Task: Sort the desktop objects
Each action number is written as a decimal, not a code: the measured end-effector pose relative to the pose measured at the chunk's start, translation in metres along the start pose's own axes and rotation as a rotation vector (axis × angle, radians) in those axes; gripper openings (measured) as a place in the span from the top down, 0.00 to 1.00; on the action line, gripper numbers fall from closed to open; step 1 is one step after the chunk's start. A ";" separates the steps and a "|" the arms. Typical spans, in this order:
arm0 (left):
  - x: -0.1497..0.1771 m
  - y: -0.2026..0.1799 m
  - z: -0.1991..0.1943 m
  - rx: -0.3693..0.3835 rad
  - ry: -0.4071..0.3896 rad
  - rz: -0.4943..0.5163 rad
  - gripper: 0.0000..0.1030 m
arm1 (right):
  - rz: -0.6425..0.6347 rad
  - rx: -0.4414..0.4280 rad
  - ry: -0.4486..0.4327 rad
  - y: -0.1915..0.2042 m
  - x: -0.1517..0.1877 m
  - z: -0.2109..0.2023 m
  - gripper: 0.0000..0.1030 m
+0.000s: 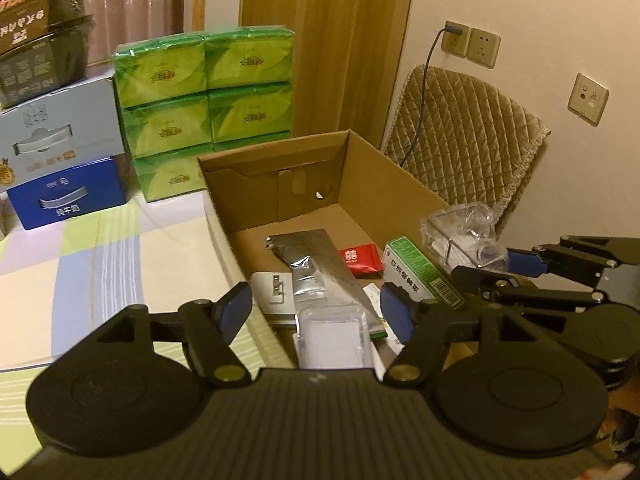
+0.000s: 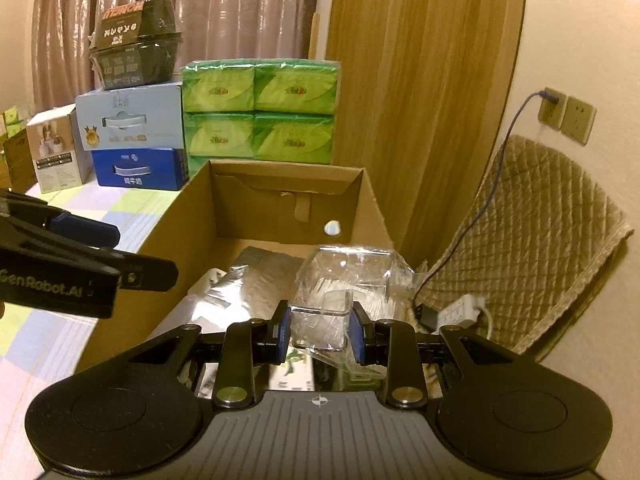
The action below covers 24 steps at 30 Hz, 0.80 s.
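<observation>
The right gripper [image 2: 319, 330] has its blue pads pressed on either side of a clear, square-sided plastic container wrapped in crinkled film [image 2: 320, 320], holding it above the near part of the open brown cardboard box [image 2: 280, 200]. The container's wider, film-bunched end points away toward the far right corner of the box, so its long axis runs roughly along the line of the fingers.

The left gripper [image 1: 316, 312] hangs with its jaws about half apart and nothing pressed between them; a small clear blister pack [image 1: 332, 336] lies on the box floor below the gap. In the box also lie a long silver foil pouch [image 1: 316, 264], a small red packet [image 1: 360, 260], a green-and-white carton [image 1: 420, 272] and a flat white card [image 1: 272, 292].

I judge the coming move to be a short lowering of the container into the box. Bare cardboard floor shows toward the far wall, beyond the silver pouch, while the near part is crowded. The right wall of the box stands close beside the container, with the quilted beige chair cover [image 2: 540, 220] just outside; the left gripper is near on the other side, so room is tighter sideways than ahead.
</observation>
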<state>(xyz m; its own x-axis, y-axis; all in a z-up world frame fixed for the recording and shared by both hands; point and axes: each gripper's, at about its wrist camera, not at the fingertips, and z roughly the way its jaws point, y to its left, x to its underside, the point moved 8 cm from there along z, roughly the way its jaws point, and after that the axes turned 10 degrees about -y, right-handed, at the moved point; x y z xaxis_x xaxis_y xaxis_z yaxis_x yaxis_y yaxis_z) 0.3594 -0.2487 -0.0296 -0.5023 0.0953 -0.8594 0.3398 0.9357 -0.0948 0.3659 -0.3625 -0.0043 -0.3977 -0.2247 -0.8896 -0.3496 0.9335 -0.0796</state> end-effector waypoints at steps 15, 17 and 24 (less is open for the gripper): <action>0.016 0.026 -0.039 -0.041 -0.023 -0.067 0.28 | 0.087 -0.034 -0.014 0.008 -0.009 -0.008 0.48; 0.023 0.027 -0.049 -0.051 -0.021 -0.080 0.25 | 0.107 -0.020 -0.005 0.005 -0.007 -0.017 0.38; 0.037 0.029 -0.094 -0.101 -0.071 -0.137 0.01 | 0.141 0.004 0.031 0.006 -0.002 -0.061 0.02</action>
<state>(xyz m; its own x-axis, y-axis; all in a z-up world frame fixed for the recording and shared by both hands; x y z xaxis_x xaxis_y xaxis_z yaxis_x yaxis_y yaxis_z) 0.2754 -0.1858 -0.0171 -0.4800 -0.0560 -0.8755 0.1891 0.9679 -0.1656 0.3128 -0.3731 0.0246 -0.4686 -0.0998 -0.8777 -0.2851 0.9575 0.0433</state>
